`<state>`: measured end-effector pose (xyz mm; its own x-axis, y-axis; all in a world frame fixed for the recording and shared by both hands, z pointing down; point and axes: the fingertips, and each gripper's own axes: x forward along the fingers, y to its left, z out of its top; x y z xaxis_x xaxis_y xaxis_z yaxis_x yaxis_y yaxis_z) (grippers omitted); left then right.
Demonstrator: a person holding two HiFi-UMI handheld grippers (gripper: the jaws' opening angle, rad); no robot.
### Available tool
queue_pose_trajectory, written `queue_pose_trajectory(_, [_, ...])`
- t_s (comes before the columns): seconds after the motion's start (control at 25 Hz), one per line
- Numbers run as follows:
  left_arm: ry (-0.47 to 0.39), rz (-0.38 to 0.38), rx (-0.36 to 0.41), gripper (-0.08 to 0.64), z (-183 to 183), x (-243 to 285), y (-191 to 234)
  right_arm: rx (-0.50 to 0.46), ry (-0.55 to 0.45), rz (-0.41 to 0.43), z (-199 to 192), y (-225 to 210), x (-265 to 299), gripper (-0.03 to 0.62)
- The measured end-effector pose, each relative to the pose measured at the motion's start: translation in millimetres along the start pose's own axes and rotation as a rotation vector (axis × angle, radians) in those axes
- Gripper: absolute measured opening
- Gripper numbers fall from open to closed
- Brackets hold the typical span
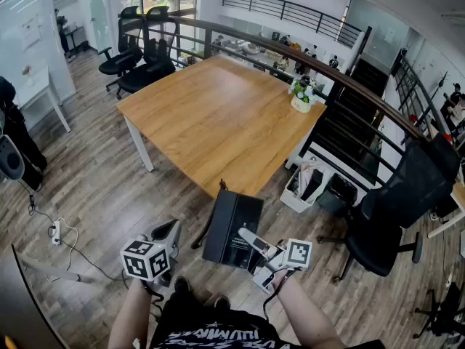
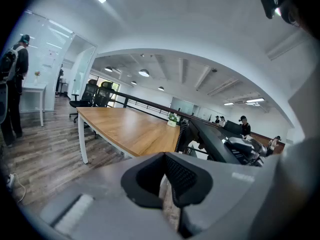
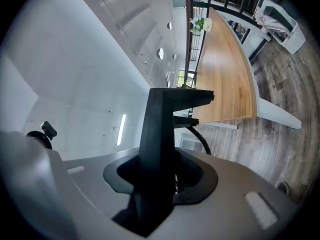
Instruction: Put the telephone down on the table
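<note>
The right tool (image 3: 160,171) is clenched on the telephone (image 3: 161,134): its two dark pads press the black housing from both sides, and the body rises straight out of the jaws. In the head view the right tool (image 1: 249,237) grips the telephone (image 1: 231,227) at its lower right edge. The telephone is a flat black slab held edge-up in the air above the wooden floor. It sits just short of the near corner of the desk (image 1: 218,115) and does not rest on it. A coiled black cord (image 3: 200,136) hangs from the telephone's far end.

The left tool (image 2: 165,176) is closed on nothing: its pads meet, with only a thin slit of floor showing below them. In the head view the left tool (image 1: 171,233) is held low, just beside the telephone on its left. From the left gripper view the telephone (image 2: 215,143) appears to the right, tilted, with the cord (image 2: 183,135) at its edge.

The desk has a bare wooden top and white legs. A small potted plant (image 1: 301,97) stands near its far right edge. Black office chairs (image 1: 138,46) stand beyond the far left corner, another black chair (image 1: 403,198) is at the right, and a white basket (image 1: 309,186) sits on the floor by the right side of the desk.
</note>
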<state>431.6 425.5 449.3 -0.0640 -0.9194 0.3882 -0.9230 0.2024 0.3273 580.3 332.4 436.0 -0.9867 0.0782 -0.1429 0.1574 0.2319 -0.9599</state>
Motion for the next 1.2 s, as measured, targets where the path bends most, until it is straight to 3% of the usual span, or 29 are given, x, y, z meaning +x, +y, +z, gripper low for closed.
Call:
queue_pose_trajectory(0.72, [-0.017, 0.012, 0.002, 0.002, -2, -2, -5, -0.001, 0.007, 0.000, -1, 1, 0, 0.163])
queue_pose_trajectory(1.2, [-0.020, 0.039, 0.005, 0.002, -16, -3, -4, -0.015, 0.068, 0.008, -3, -5, 8, 0.163])
